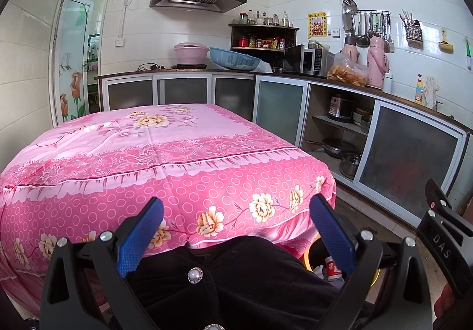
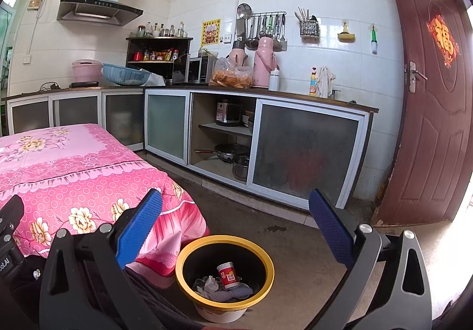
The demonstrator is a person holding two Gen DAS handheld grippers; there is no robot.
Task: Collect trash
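Observation:
A yellow-rimmed black trash bin (image 2: pixel 183 256) stands on the floor beside the table. Inside it lie a red-and-white paper cup (image 2: pixel 228 273), crumpled white paper (image 2: pixel 210 284) and other scraps. In the left wrist view a sliver of the bin (image 1: pixel 308 256) and the cup (image 1: pixel 332 268) show past my lap. My left gripper (image 1: pixel 236 219) is open and empty, held low in front of the table with the pink floral cloth (image 1: pixel 165 152). My right gripper (image 2: pixel 236 213) is open and empty, above the bin. No trash shows on the table top.
Kitchen counters (image 2: pixel 295 99) with glass-front cabinets run along the back and right walls, carrying thermoses (image 2: pixel 264 62), a microwave (image 2: pixel 201 69) and a bag of food (image 2: pixel 230 74). A brown door (image 2: pixel 431 93) stands open at right. Bare concrete floor (image 2: pixel 295 241) lies between table and cabinets.

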